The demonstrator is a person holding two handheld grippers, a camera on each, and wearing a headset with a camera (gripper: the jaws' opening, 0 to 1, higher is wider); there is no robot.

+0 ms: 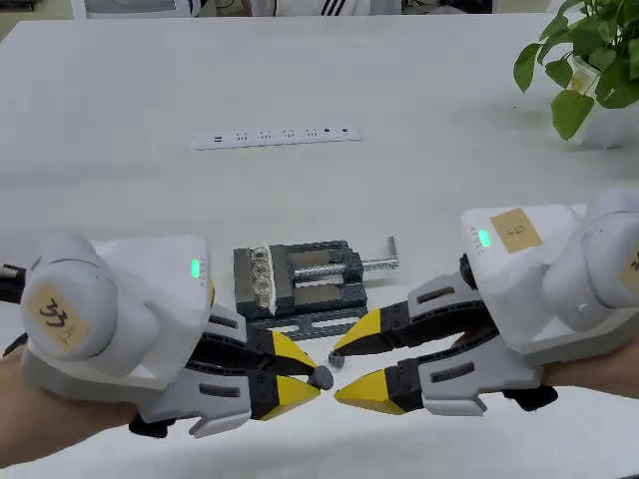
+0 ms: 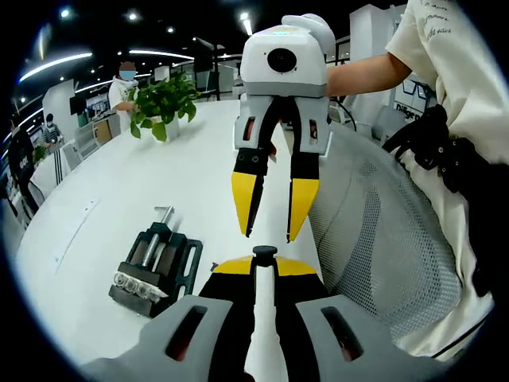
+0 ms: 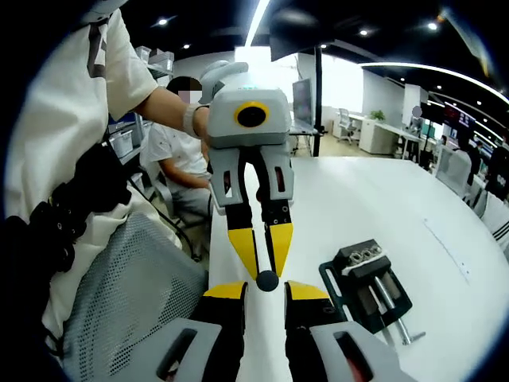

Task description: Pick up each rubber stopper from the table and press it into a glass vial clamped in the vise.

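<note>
**Stopper pinched at the tips, grippers nose to nose**

Left gripper (image 1: 310, 380) is clenched on a dark rubber stopper (image 1: 321, 377), held at the very tips, likely to keep its plug end free. Right gripper (image 1: 337, 372) faces it with jaws spread, perhaps to steady or regrip. The vise (image 1: 300, 287) with glass vials (image 1: 262, 277) waits near, at 11 o'clock from the stopper.

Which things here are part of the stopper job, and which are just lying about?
Job: stopper held by the left gripper; grey piece on the table, likely another stopper; vials; vise; right gripper, open.
Lying about: power strip; plant; chair.
</note>
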